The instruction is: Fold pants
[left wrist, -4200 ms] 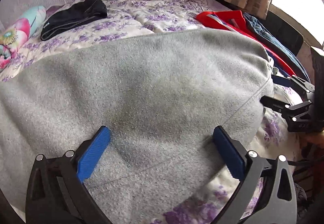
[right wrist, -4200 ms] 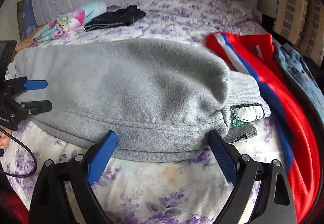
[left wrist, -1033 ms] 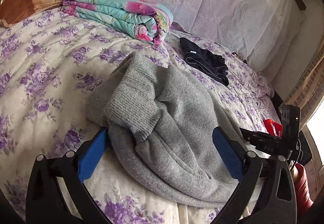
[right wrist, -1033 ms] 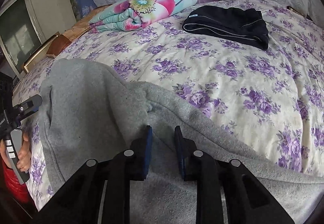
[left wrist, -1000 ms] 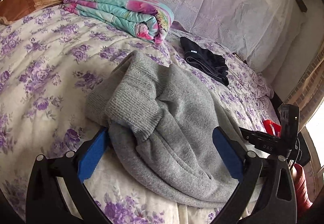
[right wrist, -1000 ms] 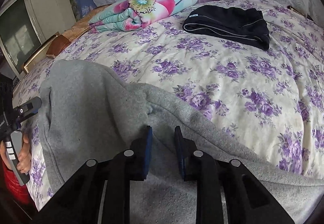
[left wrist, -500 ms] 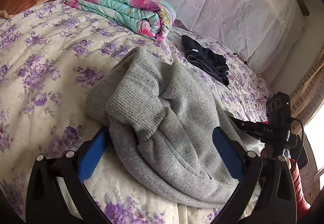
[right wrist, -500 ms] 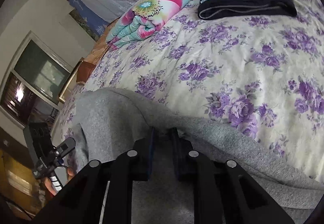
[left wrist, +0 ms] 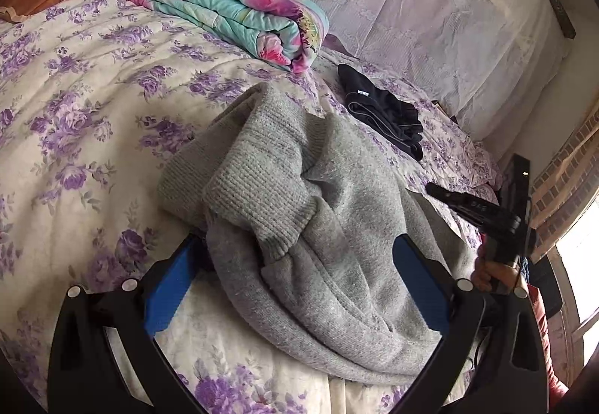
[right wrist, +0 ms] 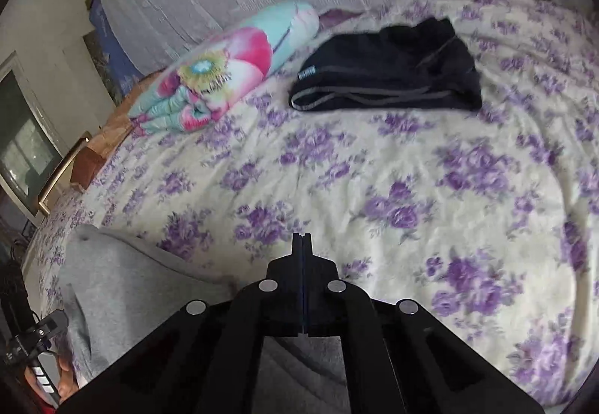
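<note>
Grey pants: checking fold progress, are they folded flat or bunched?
Bunched: the grey pants lie in a rumpled heap, ribbed cuff flopped over the top.

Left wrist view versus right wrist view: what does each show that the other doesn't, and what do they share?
Only the left wrist view shows the grey pants' ribbed cuffs and the left gripper open around them. Only the right wrist view shows the right gripper shut, and a window. Both show the grey pants, folded black garment, rolled floral blanket and purple-flowered bedspread.

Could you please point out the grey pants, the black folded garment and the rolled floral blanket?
grey pants [left wrist: 337,245], left wrist view, mid fabric.
black folded garment [right wrist: 389,69], right wrist view, centre.
rolled floral blanket [right wrist: 221,73], right wrist view, rolled end.
</note>
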{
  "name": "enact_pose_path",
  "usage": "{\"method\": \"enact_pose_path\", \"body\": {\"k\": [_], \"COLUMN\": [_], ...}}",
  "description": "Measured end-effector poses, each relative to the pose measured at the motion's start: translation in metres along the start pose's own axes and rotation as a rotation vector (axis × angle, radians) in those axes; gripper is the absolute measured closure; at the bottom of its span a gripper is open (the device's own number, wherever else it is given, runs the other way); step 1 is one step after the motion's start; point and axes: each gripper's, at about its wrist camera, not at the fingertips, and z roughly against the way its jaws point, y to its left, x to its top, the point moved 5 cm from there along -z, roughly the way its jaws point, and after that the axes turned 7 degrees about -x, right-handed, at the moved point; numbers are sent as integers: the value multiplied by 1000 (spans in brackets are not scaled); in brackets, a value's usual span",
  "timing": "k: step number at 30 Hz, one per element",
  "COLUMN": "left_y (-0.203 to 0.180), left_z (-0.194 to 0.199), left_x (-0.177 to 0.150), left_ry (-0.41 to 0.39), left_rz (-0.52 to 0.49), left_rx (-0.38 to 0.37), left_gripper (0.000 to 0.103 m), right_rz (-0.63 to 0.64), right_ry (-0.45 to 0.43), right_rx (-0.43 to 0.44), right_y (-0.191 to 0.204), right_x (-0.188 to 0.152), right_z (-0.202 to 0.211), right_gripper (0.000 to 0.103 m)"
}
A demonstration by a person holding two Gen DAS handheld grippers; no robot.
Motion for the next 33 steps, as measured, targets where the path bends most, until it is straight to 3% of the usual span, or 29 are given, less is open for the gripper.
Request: {"method": "enact_pose_path", "body": {"k": [3, 6, 8, 11, 13, 17, 19, 20, 21, 23, 26, 28, 31, 33], "left_y": [0, -1, -2, -2, -1, 1, -2, -5, -7, -10, -2, 3, 5, 6], "left_z": [1, 0, 0, 1, 1, 2, 5, 7, 9, 8, -8, -16, -17, -17], "left_x": [0, -1, -1, -1, -1, 0, 0, 0, 0, -1, -3, -4, -4, -3], "left_ry": [-3, -4, -5, -6, -8, -18, -37, -49, -61, -64, 12, 54, 57, 58], "left_rz": [1, -2, -7, -10, -6, 3, -15, -30, -49, -85, -88, -81, -86, -79], "left_rx": [-3, 1, 6, 12, 11, 2, 10, 20, 35, 95, 237, 272, 288, 288], "left_gripper": [5, 5, 5, 5, 5, 5, 5, 5, 5, 5, 5, 5, 5, 5], "right_rz": [136, 244, 212, 21, 1, 114, 123, 136, 139, 35, -46, -32, 17, 32], "right_ry": [12, 120, 183, 234, 203, 41, 71, 110, 170, 168, 72, 15, -33, 16], "right_rx": [44, 23, -21, 77, 83, 19, -53, -113, -144, -88, -2, 32, 57, 15], "right_y": [37, 64, 56, 35, 35, 53, 48, 41, 33, 18, 14, 18, 22, 15], "right_x": [-19, -44, -48, -35, -33, -29, -27, -30, -35, -28, -23, -30, -53, -76], "right_z": [27, 4, -31, -53, -39, 3, -13, -32, -54, -52, -12, 22, 62, 57], "right_gripper": [100, 100, 103, 103, 103, 97, 75, 57, 52, 50, 50, 49, 26, 11]}}
